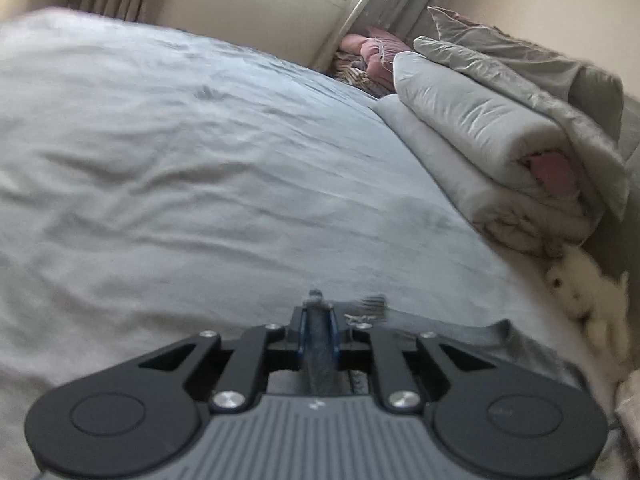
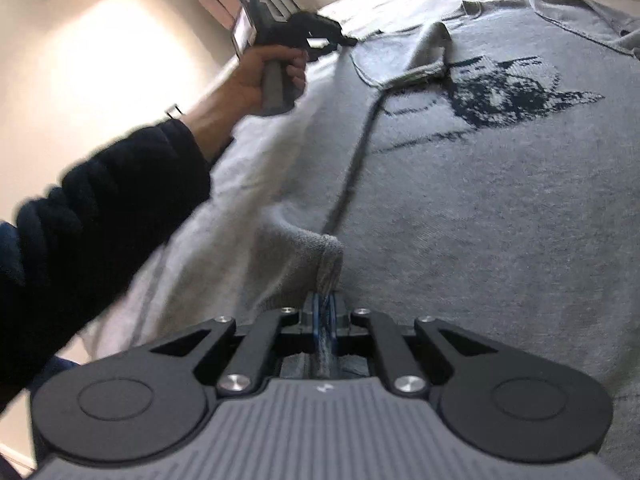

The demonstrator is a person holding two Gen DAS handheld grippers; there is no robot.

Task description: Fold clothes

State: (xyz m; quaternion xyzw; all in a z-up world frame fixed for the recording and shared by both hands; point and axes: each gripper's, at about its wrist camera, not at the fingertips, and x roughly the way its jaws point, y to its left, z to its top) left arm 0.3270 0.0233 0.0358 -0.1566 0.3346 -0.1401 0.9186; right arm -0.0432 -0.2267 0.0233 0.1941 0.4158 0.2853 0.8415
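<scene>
Grey knitted sweater [image 2: 500,208] with a dark animal motif, spread flat on the pale bed sheet [image 1: 180,160], one sleeve [image 2: 430,52] folded across the chest. Right gripper [image 2: 326,300] clamped tight on a bunched fold of the sweater's edge. Left gripper [image 1: 318,300] nearly closed, a dark strip of fabric pinched between the pads. Only from the left wrist: folded duvet [image 1: 500,132], pillow, white plush toy [image 1: 580,292]. Only from the right wrist: hand [image 2: 260,80] and dark sleeve [image 2: 100,208] holding the left gripper at the sweater's far edge.
</scene>
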